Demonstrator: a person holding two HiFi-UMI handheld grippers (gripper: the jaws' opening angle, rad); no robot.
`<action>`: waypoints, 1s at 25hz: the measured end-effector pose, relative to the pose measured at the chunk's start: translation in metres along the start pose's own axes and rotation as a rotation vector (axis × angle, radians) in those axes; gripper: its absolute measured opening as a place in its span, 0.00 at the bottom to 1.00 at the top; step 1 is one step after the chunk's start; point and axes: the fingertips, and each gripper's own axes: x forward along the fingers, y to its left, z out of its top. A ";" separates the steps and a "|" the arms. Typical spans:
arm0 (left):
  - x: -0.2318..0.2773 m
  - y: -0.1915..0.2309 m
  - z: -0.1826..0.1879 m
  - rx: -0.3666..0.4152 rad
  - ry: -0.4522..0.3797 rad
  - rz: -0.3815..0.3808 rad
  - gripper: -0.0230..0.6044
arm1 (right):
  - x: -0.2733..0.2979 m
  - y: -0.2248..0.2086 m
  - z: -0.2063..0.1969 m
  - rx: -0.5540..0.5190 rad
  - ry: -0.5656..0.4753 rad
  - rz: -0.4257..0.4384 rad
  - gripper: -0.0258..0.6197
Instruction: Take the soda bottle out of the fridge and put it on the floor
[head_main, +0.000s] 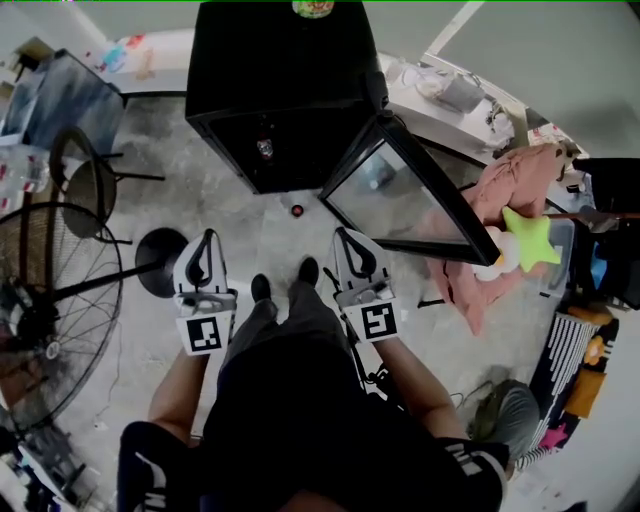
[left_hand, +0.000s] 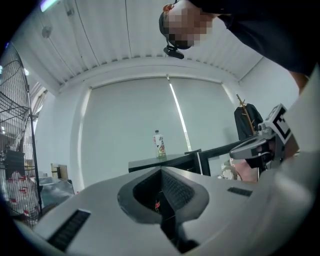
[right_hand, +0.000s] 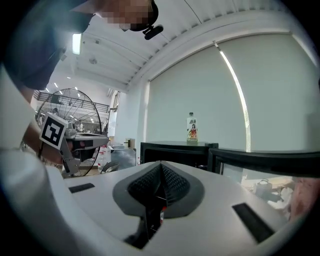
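So the soda bottle (head_main: 297, 210) looks to be that tiny red-topped thing on the floor (head_main: 225, 200), just in front of the fridge (head_main: 280, 90). It's seen from straight above, so it's honestly hard to be sure. The fridge door (head_main: 400, 195) hangs open to the right. Another bottle (right_hand: 192, 127) stands on top of the fridge, mostly cut off in the head view. The left hand-held gripper (head_main: 208, 238) and right hand-held gripper (head_main: 343, 234) are both closed on nothing, above the person's shoes (head_main: 262, 288).

No legible text in any view.
Bottle (right_hand: 192, 127) on top of the fridge (right_hand: 170, 150): label with red figure, print too small to read. Cubes on left gripper (head_main: 207, 240) and right gripper (head_main: 345, 238): black-and-white square markers, no words.
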 end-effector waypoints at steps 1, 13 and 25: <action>-0.003 0.000 0.005 0.000 -0.001 0.000 0.07 | -0.003 0.000 0.006 -0.001 -0.001 -0.002 0.07; -0.027 0.014 0.035 -0.001 -0.005 0.023 0.07 | -0.022 0.006 0.049 -0.024 -0.028 -0.025 0.07; -0.044 0.028 0.049 0.005 -0.028 0.066 0.07 | -0.027 0.012 0.068 -0.041 -0.031 -0.039 0.07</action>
